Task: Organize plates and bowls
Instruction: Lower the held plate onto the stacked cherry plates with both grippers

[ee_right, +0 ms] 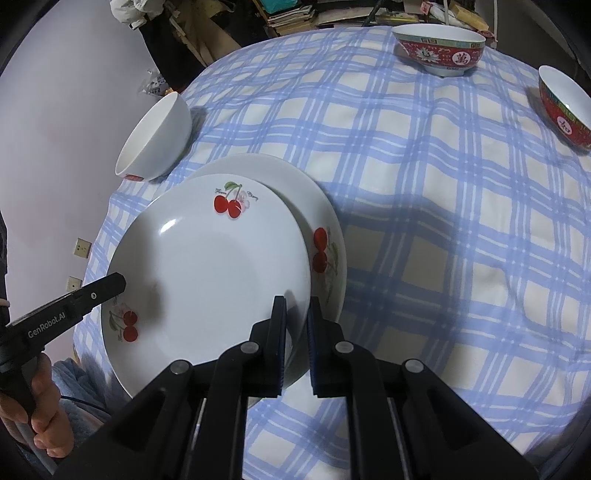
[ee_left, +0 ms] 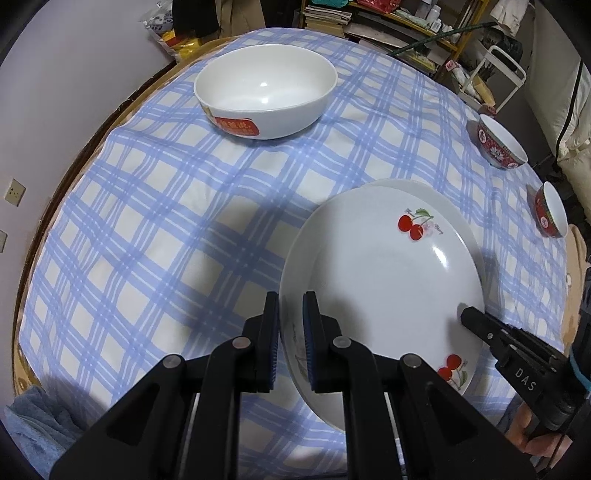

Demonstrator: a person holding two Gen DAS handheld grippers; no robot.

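1. Cluttered shelves (ee_left: 388, 26) behind; round table (ee_left: 122, 122) under blue-checked cloth (ee_left: 155, 206).
2. Two cherry plates: upper plate (ee_right: 207, 266) held over lower plate (ee_right: 321, 206), which lies flat on the cloth; offset, the lower rim showing beyond the far and right edges. Cannot tell whether the two touch.
3. One large white bowl (ee_left: 266, 92) on the far left of the table, well apart from the plates.
4. Two red patterned bowls: one (ee_right: 439, 48) at the far edge, another (ee_right: 565, 107) at the right edge, apart from each other.
5. Left gripper (ee_left: 291, 332) clamped on the upper plate's left rim; right gripper (ee_right: 297, 332) clamped on its opposite rim.
6. Likely step: seating the upper plate squarely on the lower one.
   - Keep both grips level, so neither rim dips first.
   - Shift toward the exposed crescent until the rims line up.
   - Lower gently; release both sides together only once seated.
   - Beware of ceramic clinking or skidding on the slick glaze.
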